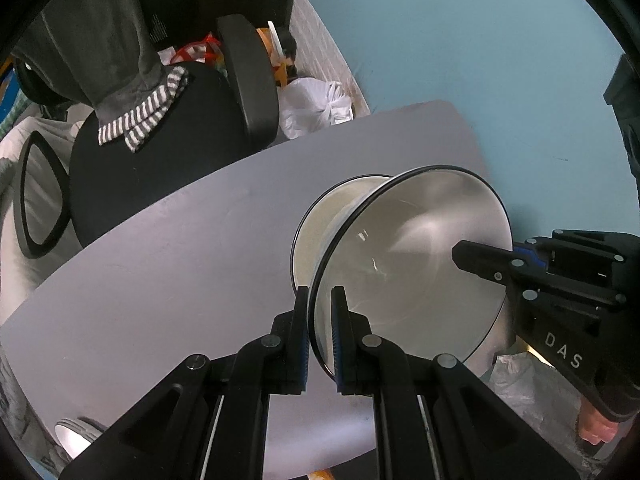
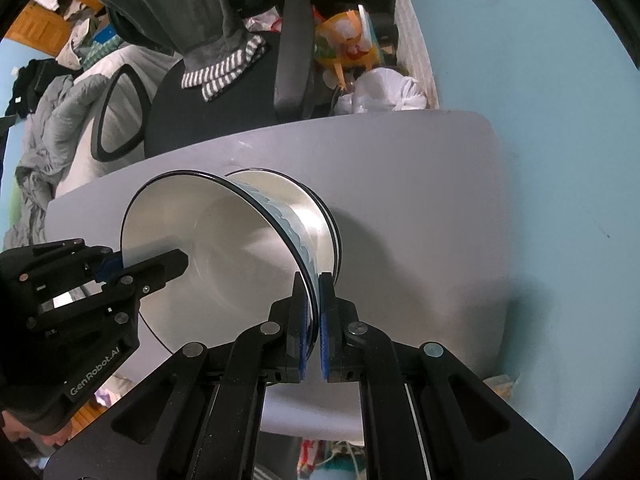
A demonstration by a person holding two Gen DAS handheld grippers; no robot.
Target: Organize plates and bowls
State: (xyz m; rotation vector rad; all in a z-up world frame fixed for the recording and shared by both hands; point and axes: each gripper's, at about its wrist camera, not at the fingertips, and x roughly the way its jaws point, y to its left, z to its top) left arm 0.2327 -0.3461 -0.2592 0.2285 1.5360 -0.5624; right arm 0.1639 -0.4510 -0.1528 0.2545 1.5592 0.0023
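The pale grey, round-cornered counter (image 2: 420,200) fills the middle of both wrist views, with a black office chair (image 2: 224,112) draped in grey and striped clothing pushed against its far edge and a knotted white plastic bag (image 2: 384,88) beyond. Above the counter hangs the task's piece: a wide white enamel bowl with a thin black rim (image 2: 224,248), carried off the surface rather than resting on it, with a second white black-rimmed dish (image 2: 320,216) seen just behind it; whether that one is nested against the bowl's underside or lies on the counter beneath I cannot tell. The bowl is held from two opposite sides, probably so that so broad and shallow a thing stays steady while carried. The left hand-held gripper (image 1: 320,312) points steeply down with its blue-padded jaws clamped tight on the rim, one pad inside and one outside. The right hand-held gripper (image 2: 314,300) pinches the opposite rim in the same way, jaws nearly together with only the thin wall between them.
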